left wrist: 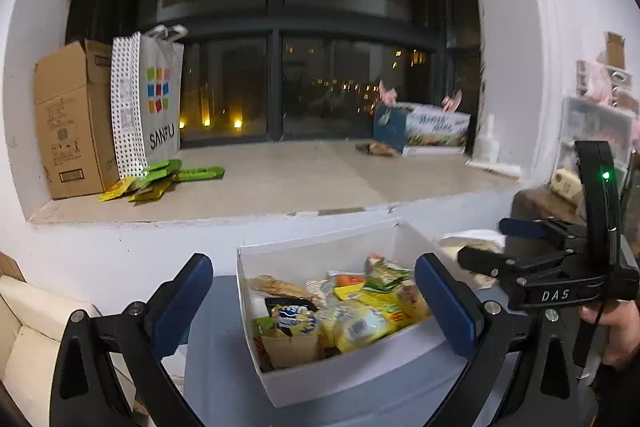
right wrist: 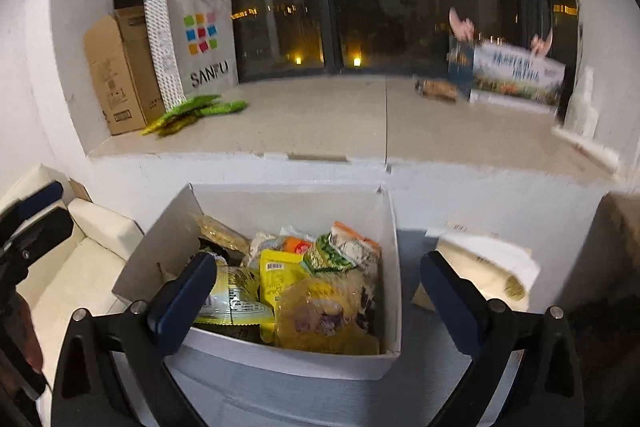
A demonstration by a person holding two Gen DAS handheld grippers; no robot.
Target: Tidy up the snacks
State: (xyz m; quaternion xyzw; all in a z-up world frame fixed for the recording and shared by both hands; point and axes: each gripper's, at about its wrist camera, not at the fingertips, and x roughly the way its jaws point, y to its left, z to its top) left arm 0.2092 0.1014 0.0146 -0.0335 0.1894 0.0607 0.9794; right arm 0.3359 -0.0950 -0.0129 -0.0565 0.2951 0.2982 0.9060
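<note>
White cardboard, the open square box point(right wrist: 256, 355) sits between your wide-spread left gripper point(left wrist: 316, 303) and right gripper point(right wrist: 320, 299), both empty; inside lie crinkly yellow and green foil snack packets point(right wrist: 280, 279), with flat green ones point(left wrist: 160, 179) on the stone sill point(left wrist: 300, 179).

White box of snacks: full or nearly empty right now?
Fairly full. The white box holds a heap of snack packets covering its floor, piled close to the front wall's rim.

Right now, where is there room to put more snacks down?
The windowsill is bare between the green packets beside the SANFU bag and the brown packet by the printed box. The white box is crowded with snacks.
</note>
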